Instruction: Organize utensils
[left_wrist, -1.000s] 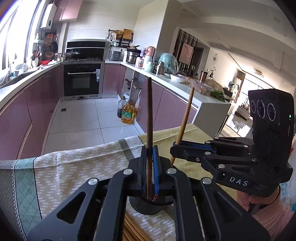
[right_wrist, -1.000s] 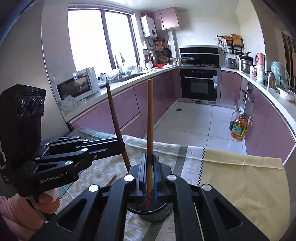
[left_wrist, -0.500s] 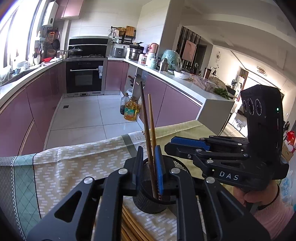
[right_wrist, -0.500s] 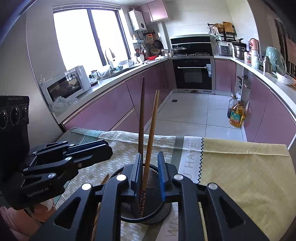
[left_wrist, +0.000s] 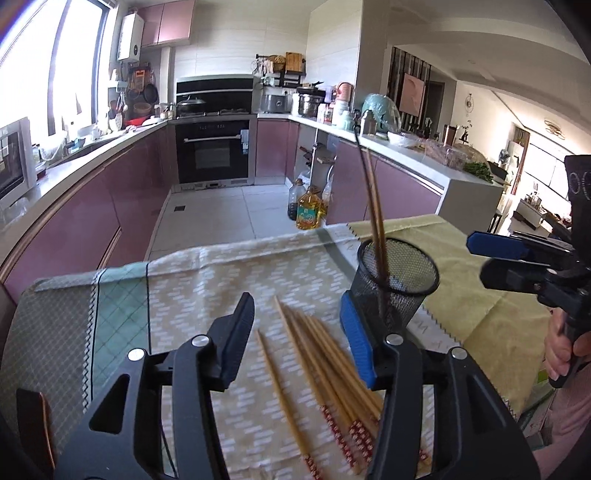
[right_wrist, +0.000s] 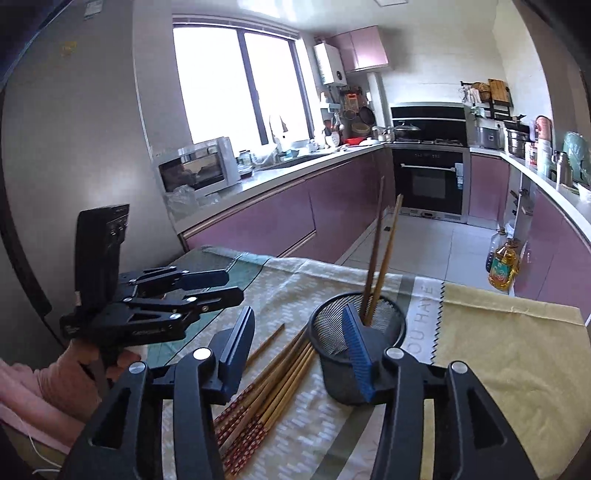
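Wooden chopsticks (right_wrist: 377, 266) stand tilted in mesh cup (right_wrist: 354, 354)

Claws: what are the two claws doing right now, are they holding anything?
Left claw: open, holding nothing, jaws just opened.
Right claw: open, holding nothing, jaws just opened.

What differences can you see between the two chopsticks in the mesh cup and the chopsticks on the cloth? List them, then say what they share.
Pose: the two chopsticks in the cup stand nearly upright, leaning on the rim of the black mesh cup; the loose chopsticks lie flat on the tablecloth.
Number: two in the cup, a larger bundle on the cloth.
Colour: one standing chopstick is darker; the loose ones are pale.
Shared: all are slim wooden sticks.
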